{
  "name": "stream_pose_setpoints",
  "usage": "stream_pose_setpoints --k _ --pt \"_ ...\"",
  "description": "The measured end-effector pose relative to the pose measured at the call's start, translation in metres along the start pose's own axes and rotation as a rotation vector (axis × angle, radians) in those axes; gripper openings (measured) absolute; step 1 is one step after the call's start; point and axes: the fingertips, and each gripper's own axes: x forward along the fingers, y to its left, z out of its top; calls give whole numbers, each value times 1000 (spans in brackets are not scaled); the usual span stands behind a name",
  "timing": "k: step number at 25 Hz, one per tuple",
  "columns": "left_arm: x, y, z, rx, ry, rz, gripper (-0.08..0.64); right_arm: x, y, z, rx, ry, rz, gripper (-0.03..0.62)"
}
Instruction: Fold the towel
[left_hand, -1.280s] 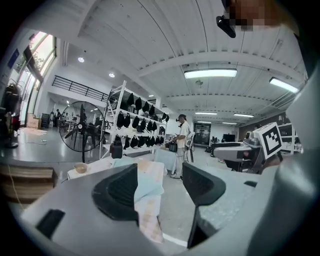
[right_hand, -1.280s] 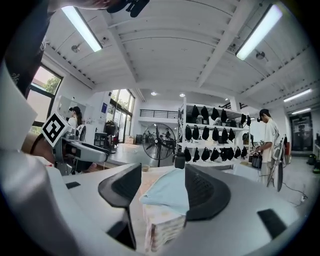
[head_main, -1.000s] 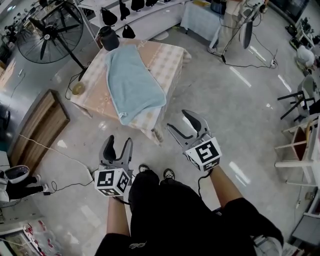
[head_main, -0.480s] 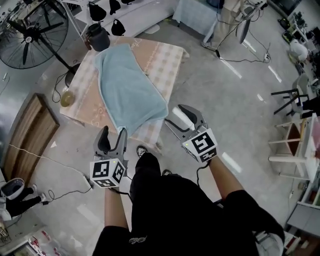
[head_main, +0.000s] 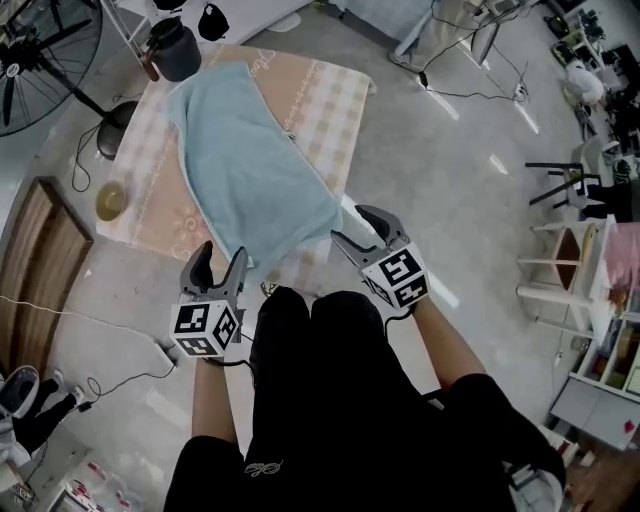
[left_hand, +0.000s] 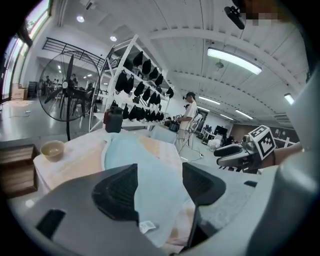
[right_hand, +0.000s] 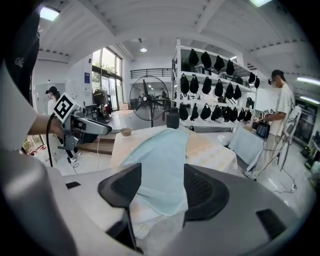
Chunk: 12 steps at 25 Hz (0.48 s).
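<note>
A light blue towel (head_main: 245, 170) lies spread lengthwise on a low table with a beige checked cloth (head_main: 330, 100); its near end hangs over the table's front edge. My left gripper (head_main: 216, 266) is open just short of the towel's near left corner. My right gripper (head_main: 362, 228) is open beside the near right corner. Neither touches the cloth. In the left gripper view the towel (left_hand: 145, 175) runs between the open jaws, a small white label showing at its hem. The right gripper view shows the towel (right_hand: 162, 170) ahead, with nothing held.
A dark jug (head_main: 172, 48) stands at the table's far end, and a small bowl (head_main: 110, 200) on its left side. A large fan (head_main: 40, 50) is at far left, a wooden board (head_main: 35, 260) on the floor. Shelves with black caps (right_hand: 210, 90) and a standing person (right_hand: 280, 115) are behind.
I have stepped closer to the table. Both grippers moved forward, from over the bare floor to the towel's near end, and stayed open.
</note>
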Motion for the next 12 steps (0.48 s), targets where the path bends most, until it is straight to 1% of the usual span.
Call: stream_pose_setpoints --k 3,6,9,12 --pt "15 4 -23 -48 47 6 262 17 -8 -18 24 43 17 250" --pt "21 4 -50 -123 93 24 262 33 -12 -42 43 98 63 250" --pt "22 6 -77 -202 123 74 262 48 -14 -70 55 164 123 250" --pt "18 4 -110 -235 177 131 262 56 -18 -98 37 220 151 250"
